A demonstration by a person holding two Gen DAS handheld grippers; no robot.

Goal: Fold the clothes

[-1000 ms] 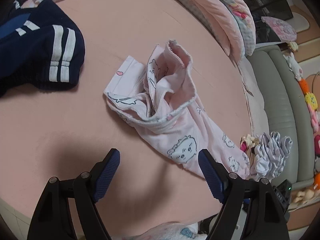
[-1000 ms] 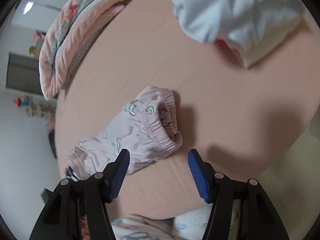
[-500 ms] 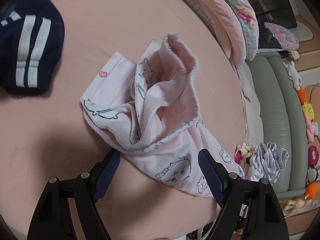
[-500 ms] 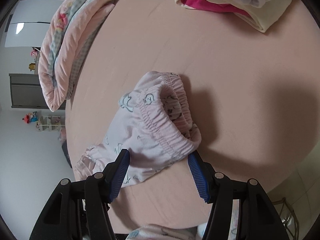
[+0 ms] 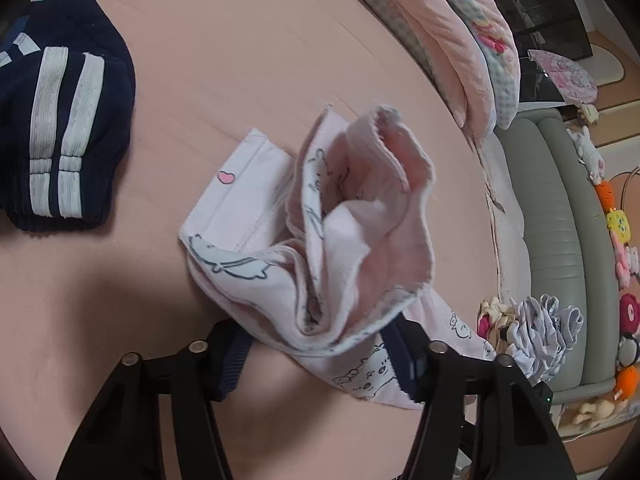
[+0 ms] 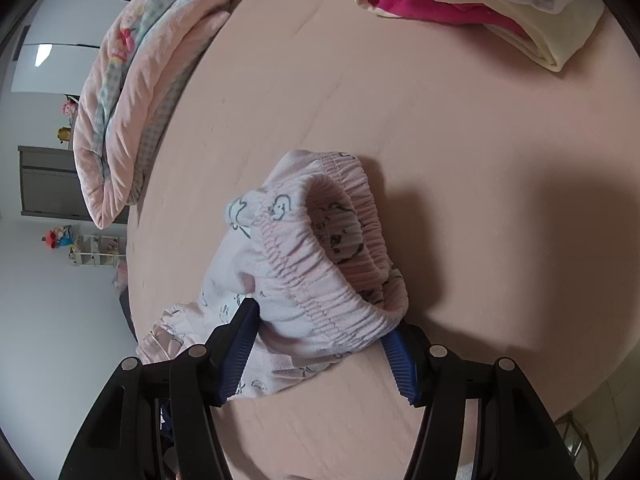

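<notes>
Left wrist view, far left: a navy garment with white stripes [image 5: 60, 132] lies on the pink bed surface [image 5: 240, 60], well apart from my work piece. Centre: the pink printed pants [image 5: 320, 248] sit crumpled on that surface, the leg ends bunched and standing open. My left gripper [image 5: 320, 354] straddles the near edge of this bundle; its jaws are closing, cloth lies between them, and the blue pads are at the fabric's edges, but I see no firm pinch. Right of the bed: a rolled pink quilt [image 5: 452, 40], then a grey-green sofa [image 5: 560, 220] with small plush toys along it.

Right wrist view: the same quilt [image 6: 132, 92] at left. Centre: the pants' elastic waistband [image 6: 320, 264] gapes upward. My right gripper [image 6: 320, 354] holds its fingers apart, one on each side of the waistband, not squeezing. Upper right: folded clothes [image 6: 480, 4], cream and magenta, well apart.
</notes>
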